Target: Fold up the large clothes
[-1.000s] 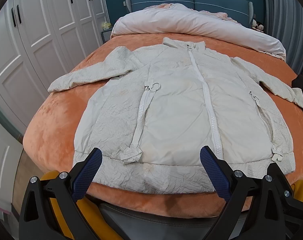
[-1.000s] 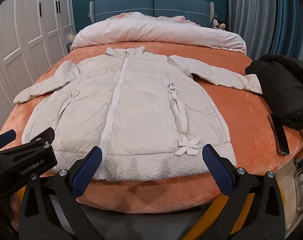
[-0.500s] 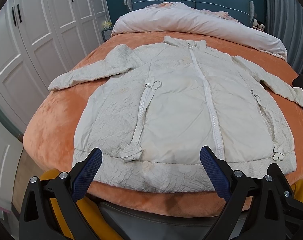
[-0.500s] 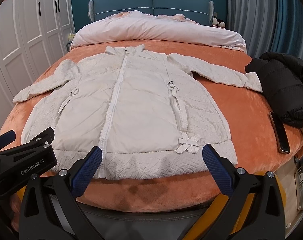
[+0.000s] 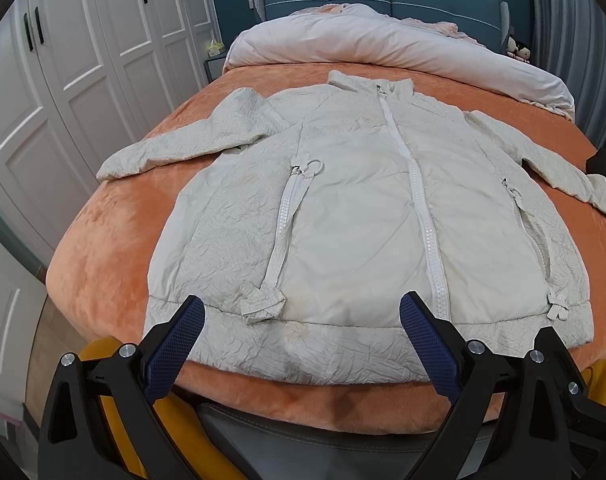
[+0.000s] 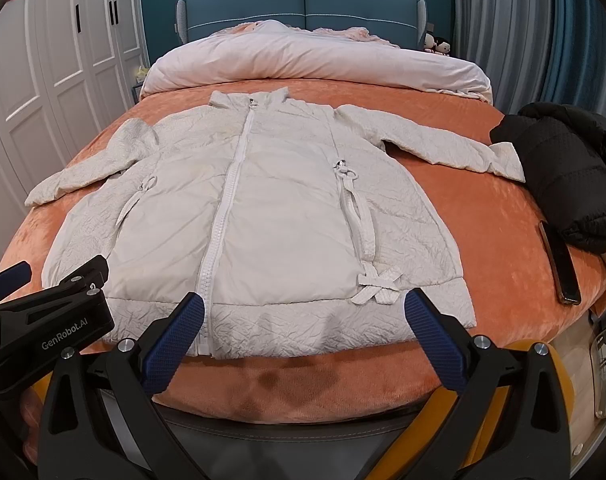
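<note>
A large white zip-up coat lies flat and face up on the orange bed cover, collar toward the headboard, both sleeves spread out, hem at the near edge. It also shows in the right wrist view. My left gripper is open and empty, hovering just above the hem left of the centre zip. My right gripper is open and empty above the hem right of the zip. The left gripper's body shows at the left of the right wrist view.
A rolled white duvet lies across the head of the bed. A black jacket and a dark phone lie at the bed's right edge. White wardrobes stand along the left.
Both grippers have edged slightly forward and up toward the coat's hem. Both stay open. The coat has not moved.
</note>
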